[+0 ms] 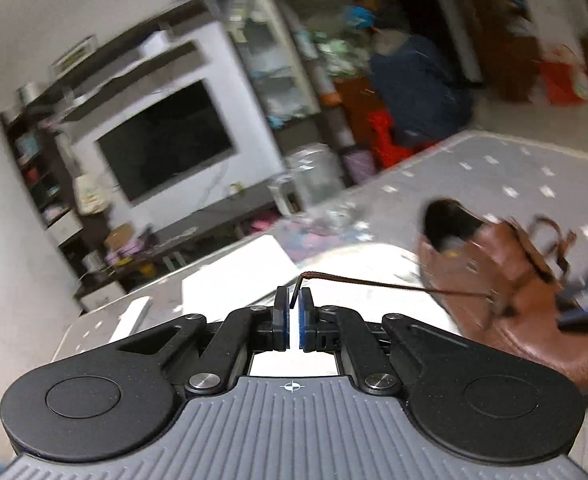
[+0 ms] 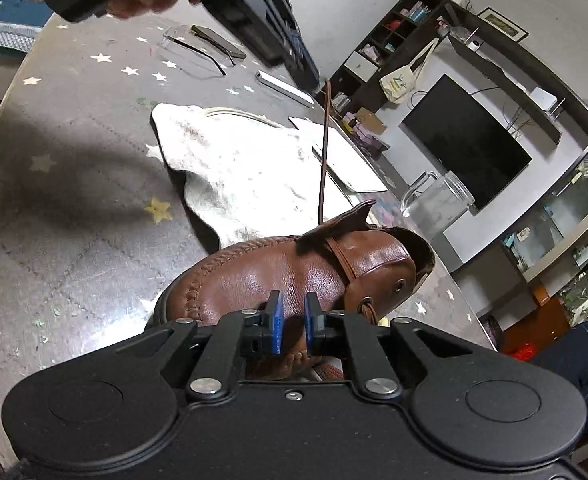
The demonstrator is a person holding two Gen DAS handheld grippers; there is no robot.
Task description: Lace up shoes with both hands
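A brown leather shoe (image 2: 294, 268) lies on the grey star-patterned table cover (image 2: 74, 200), its opening turned away from the right wrist camera. My left gripper (image 1: 293, 300) is shut on the tip of a brown lace (image 1: 374, 282). The lace runs taut from there to the shoe (image 1: 506, 292). In the right wrist view the left gripper (image 2: 314, 80) hangs above and behind the shoe, the lace (image 2: 324, 152) stretching down from it. My right gripper (image 2: 294, 300) hovers close over the shoe's toe, jaws a little apart with nothing between the pads. A second lace end (image 2: 368, 308) hangs at the shoe's side.
A white cloth (image 2: 246, 168) and a sheet of paper (image 2: 350, 160) lie behind the shoe. Glasses (image 2: 198, 48) and a white bar (image 2: 286, 86) rest farther back. A clear glass jug (image 2: 438, 200) stands by the table edge. A person in blue (image 1: 414, 80) sits beyond the table.
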